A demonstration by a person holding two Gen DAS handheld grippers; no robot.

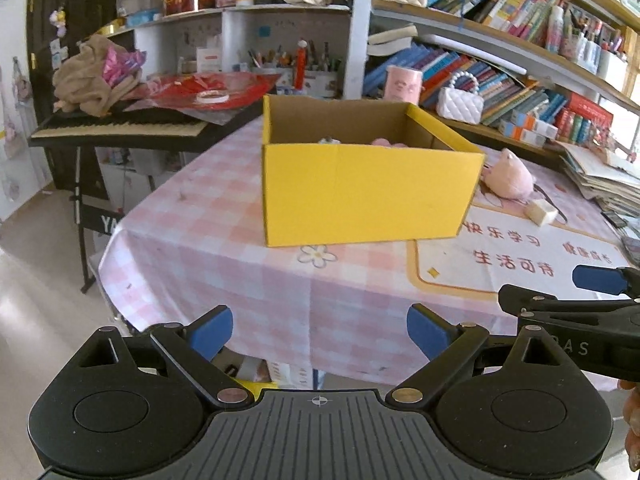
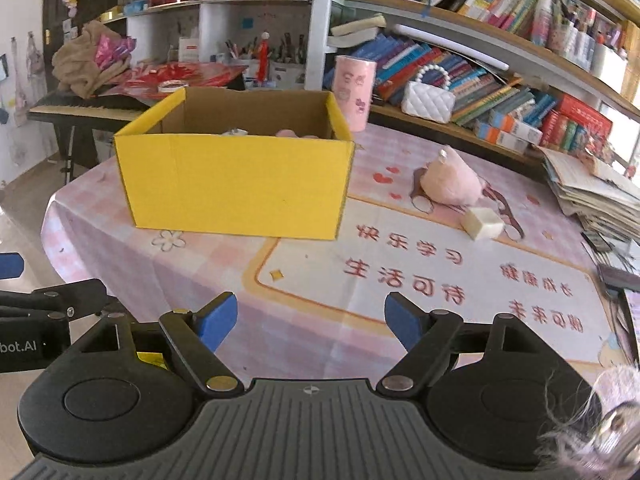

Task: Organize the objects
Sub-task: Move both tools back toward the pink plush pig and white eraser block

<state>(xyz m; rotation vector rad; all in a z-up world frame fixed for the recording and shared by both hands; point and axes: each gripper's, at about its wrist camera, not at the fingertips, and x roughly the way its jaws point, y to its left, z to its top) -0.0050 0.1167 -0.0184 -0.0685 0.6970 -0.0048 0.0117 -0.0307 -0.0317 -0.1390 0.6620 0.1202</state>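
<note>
A yellow cardboard box (image 1: 360, 192) (image 2: 236, 188) stands open on the pink checked tablecloth, with a pale item and something pink peeking over its rim. To its right lie a pink plush toy (image 1: 510, 180) (image 2: 450, 180) and a cream block (image 1: 541, 212) (image 2: 482, 222). My left gripper (image 1: 320, 330) hovers open over the table's near edge, nothing between its blue pads. My right gripper (image 2: 310, 320) is open and empty too, above the printed mat; it also shows at the left wrist view's right edge.
A pink cup (image 2: 354, 92) stands behind the box. Shelves of books (image 2: 480, 64) and a white quilted bag (image 2: 428, 100) line the back right. Stacked papers (image 2: 592, 196) crowd the right edge. A keyboard (image 1: 116, 128) under cloth and red paper sits left.
</note>
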